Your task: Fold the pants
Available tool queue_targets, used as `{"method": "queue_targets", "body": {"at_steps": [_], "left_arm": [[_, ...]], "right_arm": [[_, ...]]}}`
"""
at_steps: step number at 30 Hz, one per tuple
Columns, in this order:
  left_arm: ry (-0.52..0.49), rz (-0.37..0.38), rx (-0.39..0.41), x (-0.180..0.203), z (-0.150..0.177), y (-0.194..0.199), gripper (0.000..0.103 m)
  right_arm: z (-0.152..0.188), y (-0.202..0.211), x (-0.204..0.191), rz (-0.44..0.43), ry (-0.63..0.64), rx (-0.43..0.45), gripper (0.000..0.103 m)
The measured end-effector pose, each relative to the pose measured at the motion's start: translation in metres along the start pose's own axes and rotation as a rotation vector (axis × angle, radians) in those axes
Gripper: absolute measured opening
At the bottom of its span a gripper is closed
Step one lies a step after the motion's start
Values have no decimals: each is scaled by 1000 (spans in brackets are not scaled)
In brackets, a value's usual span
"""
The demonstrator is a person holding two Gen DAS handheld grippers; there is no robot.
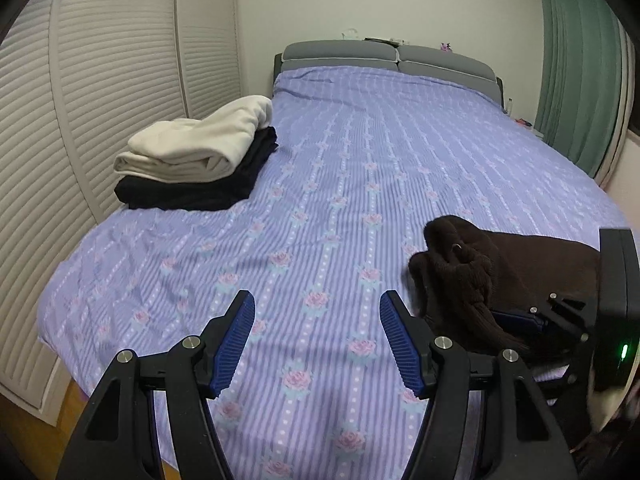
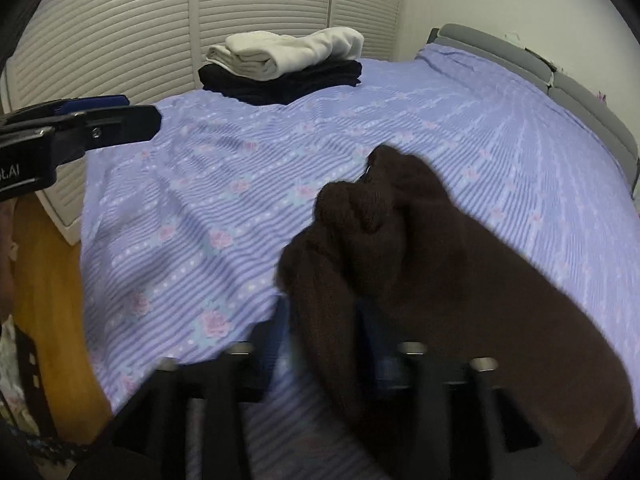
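On the bed's near right side: dark brown pants [image 2: 420, 264], bunched in a heap on the bedspread [image 1: 320, 184].
Pants look: thick ribbed knit at the gathered end, folds lumped together; a small metal ring [image 1: 457, 246] shows in the knit; the rest spreads smoother toward the right.
Right gripper [image 2: 324, 320]: blurred, its fingers buried under the brown knit, clamped on the pants as far as the cloth lets one see.
Left gripper [image 1: 317, 340]: jaws spread wide, blue ribbed pads [image 1: 236, 344] bare, nothing between them, above the bedspread just left of the pants.
Bedspread: lilac stripes with pink roses.
Far left corner: folded cream garment [image 1: 196, 148] stacked on a folded black garment [image 1: 200, 188].
Writing: white letters "LAI" on the left gripper's body in the right wrist view, start cut off.
Light: small green lamp [image 1: 623, 350] on the right gripper's housing.
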State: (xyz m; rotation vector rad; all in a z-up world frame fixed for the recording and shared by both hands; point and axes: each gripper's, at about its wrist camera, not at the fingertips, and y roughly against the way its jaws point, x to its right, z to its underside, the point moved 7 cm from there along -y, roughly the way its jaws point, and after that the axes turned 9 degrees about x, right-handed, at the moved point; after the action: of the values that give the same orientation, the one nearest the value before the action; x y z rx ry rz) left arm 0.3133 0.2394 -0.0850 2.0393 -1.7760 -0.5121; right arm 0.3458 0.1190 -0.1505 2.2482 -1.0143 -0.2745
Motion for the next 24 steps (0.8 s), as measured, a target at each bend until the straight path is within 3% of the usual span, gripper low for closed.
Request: {"method": "queue_targets", "body": {"at_steps": [3, 9, 12, 16, 19, 21, 23, 24], "left_arm": [[-18, 6, 9, 9, 2, 5, 64], [-53, 54, 53, 38, -6, 18, 64], [-84, 112, 82, 65, -14, 18, 64], [-122, 228, 123, 109, -21, 8, 64], [-158, 224, 103, 123, -19, -13, 63], [-165, 221, 82, 126, -16, -28, 57], [-153, 237, 40, 126, -9, -45, 39], [-146, 240, 24, 126, -6, -52, 36]], "right_arm": [[3, 9, -9, 49, 34, 39, 58], [4, 67, 7, 95, -71, 182, 58], [14, 105, 33, 151, -122, 233, 58], [38, 144, 82, 293, -203, 231, 58], [60, 169, 117, 402, -280, 224, 58], [72, 181, 136, 451, -333, 223, 58], [86, 191, 155, 482, -408, 220, 58], [93, 194, 164, 498, -448, 219, 58]]}}
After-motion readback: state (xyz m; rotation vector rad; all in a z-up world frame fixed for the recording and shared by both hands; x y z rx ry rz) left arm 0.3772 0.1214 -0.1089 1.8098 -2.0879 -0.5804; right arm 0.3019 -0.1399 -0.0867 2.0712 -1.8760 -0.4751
